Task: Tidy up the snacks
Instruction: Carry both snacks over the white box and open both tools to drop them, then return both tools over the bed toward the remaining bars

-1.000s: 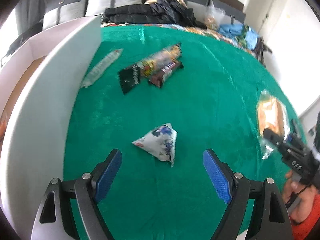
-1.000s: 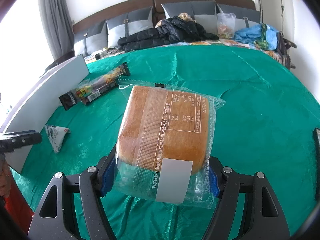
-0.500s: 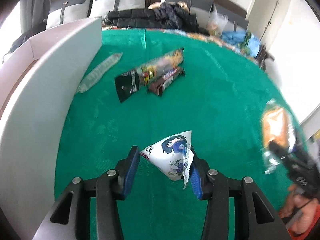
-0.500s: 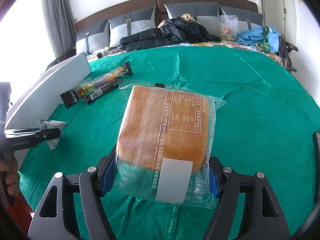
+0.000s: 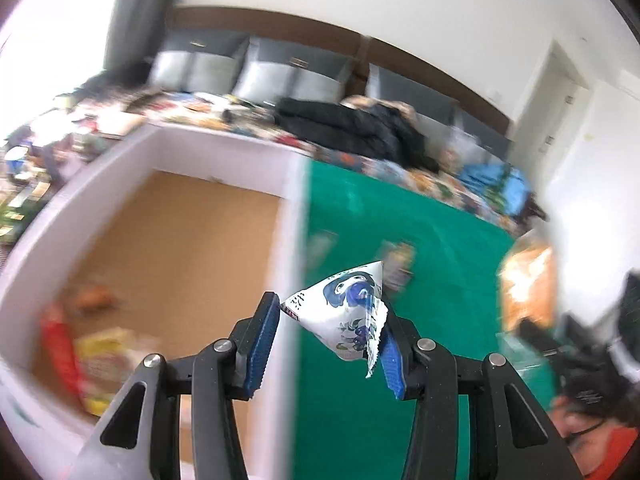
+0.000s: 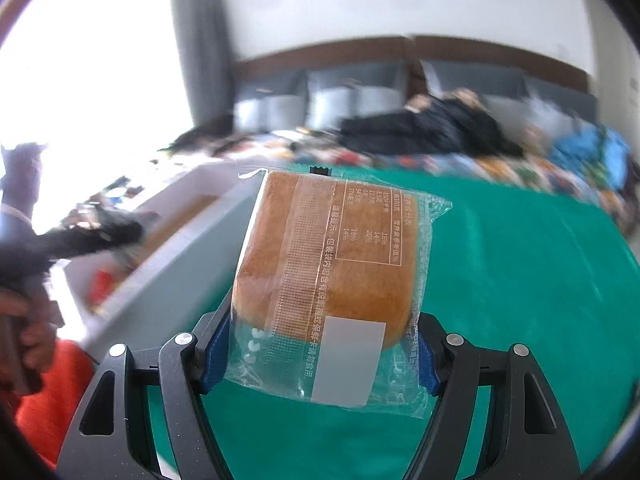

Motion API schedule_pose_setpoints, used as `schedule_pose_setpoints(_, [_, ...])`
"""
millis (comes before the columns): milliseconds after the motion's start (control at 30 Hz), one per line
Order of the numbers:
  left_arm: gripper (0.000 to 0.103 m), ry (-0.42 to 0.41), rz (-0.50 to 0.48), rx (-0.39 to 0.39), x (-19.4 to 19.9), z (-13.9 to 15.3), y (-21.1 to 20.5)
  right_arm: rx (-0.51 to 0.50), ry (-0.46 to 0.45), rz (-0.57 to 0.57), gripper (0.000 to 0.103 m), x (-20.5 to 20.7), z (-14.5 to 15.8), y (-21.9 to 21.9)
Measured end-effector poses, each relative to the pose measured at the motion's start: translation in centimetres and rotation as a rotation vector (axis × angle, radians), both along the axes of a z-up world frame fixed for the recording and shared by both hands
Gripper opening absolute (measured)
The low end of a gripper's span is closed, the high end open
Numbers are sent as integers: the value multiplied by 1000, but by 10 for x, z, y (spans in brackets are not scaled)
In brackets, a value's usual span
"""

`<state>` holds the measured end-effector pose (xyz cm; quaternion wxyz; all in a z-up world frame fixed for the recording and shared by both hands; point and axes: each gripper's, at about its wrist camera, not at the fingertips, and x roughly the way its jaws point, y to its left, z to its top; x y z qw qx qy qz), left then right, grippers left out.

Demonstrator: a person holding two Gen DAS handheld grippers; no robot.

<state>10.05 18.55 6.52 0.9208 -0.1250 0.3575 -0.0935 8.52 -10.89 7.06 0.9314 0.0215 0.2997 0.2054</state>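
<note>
My left gripper (image 5: 326, 340) is shut on a small white triangular snack packet (image 5: 347, 316) with blue print, held in the air over the right wall of a white box (image 5: 286, 240). The box has a brown cardboard floor (image 5: 188, 248) and holds a red packet (image 5: 60, 344) and a yellow packet (image 5: 104, 360) near its front. My right gripper (image 6: 320, 354) is shut on a clear-wrapped loaf of bread (image 6: 332, 264), lifted above the green cloth (image 6: 520, 280). The same bread (image 5: 526, 284) shows blurred at the right of the left wrist view.
Blurred snack bars (image 5: 396, 264) lie on the green cloth (image 5: 420, 240) beyond the packet. The white box (image 6: 168, 264) stands left of the bread. A bed headboard with grey pillows (image 6: 340, 100) and a black coat (image 6: 432, 128) lie behind. A hand (image 6: 24, 344) and orange sleeve are at left.
The left gripper closed on the triangular packet, lifted it off the cloth and swung left toward the box. The right gripper rose and swung left too, with the bread in it.
</note>
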Motion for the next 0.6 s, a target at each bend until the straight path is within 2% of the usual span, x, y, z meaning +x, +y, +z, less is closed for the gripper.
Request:
schedule_pose_setpoints(133, [47, 37, 160, 37, -7, -2, 76, 46, -31, 177, 75, 15, 38, 80])
schedule_pose_setpoints(200, [50, 73, 218, 72, -9, -10, 100, 57, -18, 253, 76, 23, 45, 119])
schedule_pose_setpoints(233, [59, 99, 253, 93, -9, -16, 110, 58, 11, 297, 77, 30, 45, 141])
schedule_pose_setpoints(267, [77, 132, 280, 104, -8, -22, 121, 52, 70, 345, 77, 41, 41, 167])
schedule_pose_setpoints(300, [84, 162, 308, 105, -9, -29, 131, 46, 133, 378, 80, 51, 36, 186])
schedule_pose_setpoints(367, [86, 169, 342, 100, -17, -34, 142, 15, 241, 391, 82, 68, 23, 218])
schedule_pose_setpoints(467, [88, 164, 361, 86, -29, -41, 145, 13, 243, 374, 83, 73, 22, 230])
schedule_pose_setpoints(533, [89, 152, 365, 71, -36, -43, 142, 32, 229, 371, 85, 68, 23, 220])
schedule_pose_setpoints(600, [89, 144, 359, 52, -39, -45, 133, 7, 211, 344, 86, 67, 20, 208])
